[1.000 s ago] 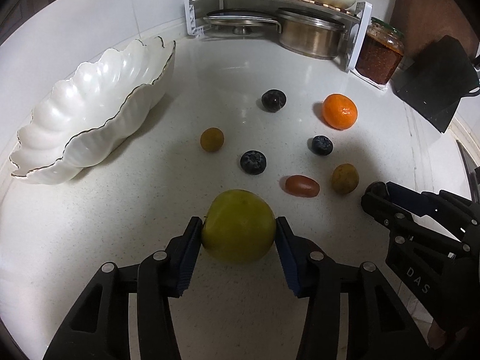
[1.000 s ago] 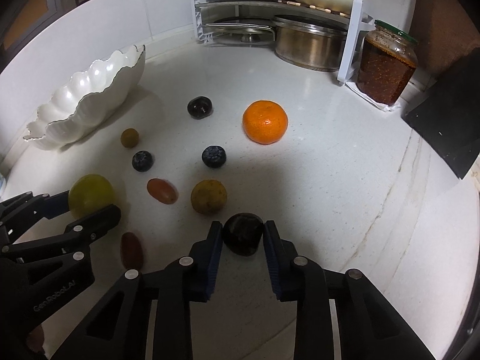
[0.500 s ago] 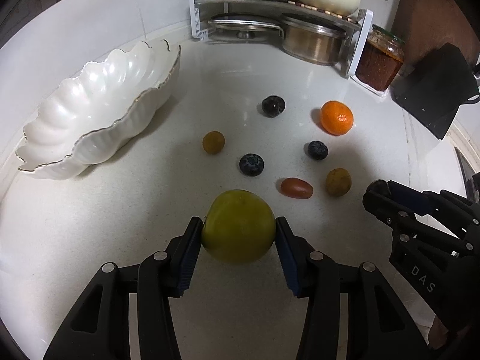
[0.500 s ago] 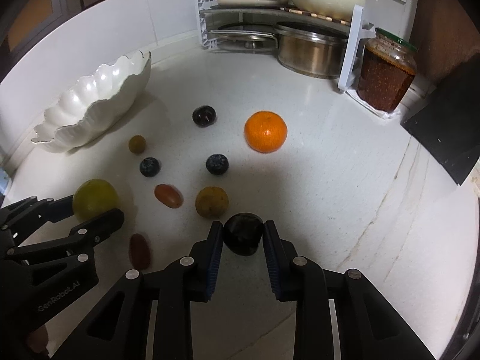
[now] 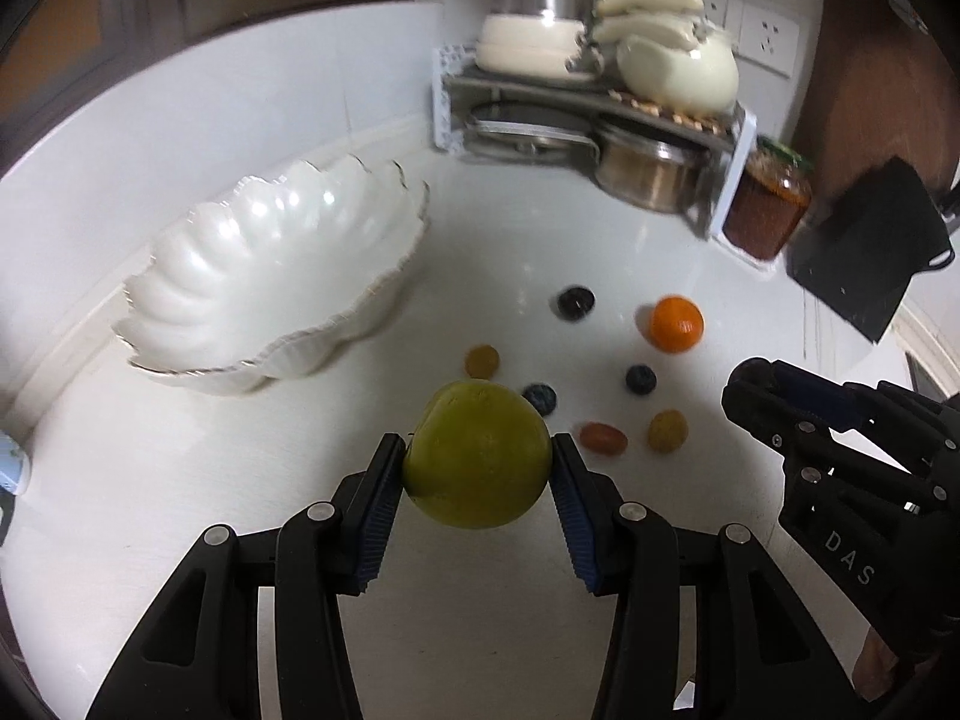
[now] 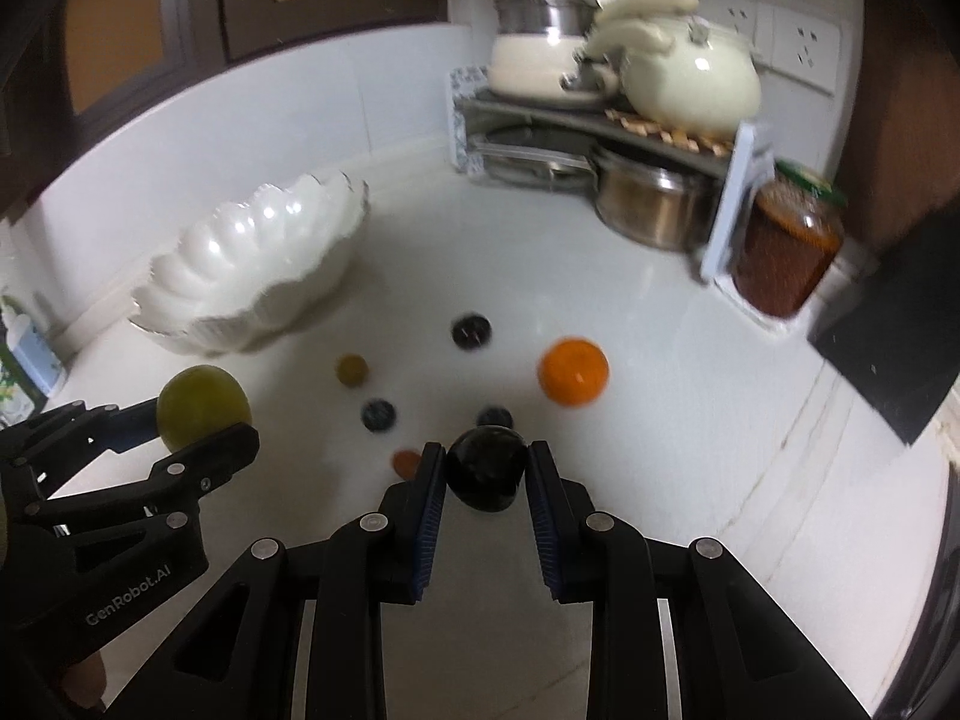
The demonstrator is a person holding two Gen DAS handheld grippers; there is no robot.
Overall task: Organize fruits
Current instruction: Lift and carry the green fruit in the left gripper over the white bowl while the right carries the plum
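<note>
White counter fills both views, w/ a scalloped white bowl sitting at about 10 o'clock in the left wrist view, nothing visible inside it. Back corner at 1 o'clock: a rack w/ pots stacked on and under it, then a jar of reddish stuff just beside the rack's right end, and a dark flat object at 2 o'clock. Left gripper is clamped on a green apple – blue pads press both its sides, and the apple is up off the counter, near centre of that view; the right wrist view shows the same apple at 9 o'clock. Right gripper is pinched on a dark plum, held between its pads clear of the counter, centre of its own view. Loose fruit on the counter between grippers and rack – an orange at roughly 2 o'clock from the apple, a dark round fruit at 12-1 o'clock, a small yellowish fruit at 12 just above the apple, a blueberry just beside the apple's upper right, another blueberry further right, a red oval tomato at 3 o'clock, and a small yellow-brown fruit just right of it. All loose pieces sit apart from each other and from the bowl. Both views are a bit blurred.
</note>
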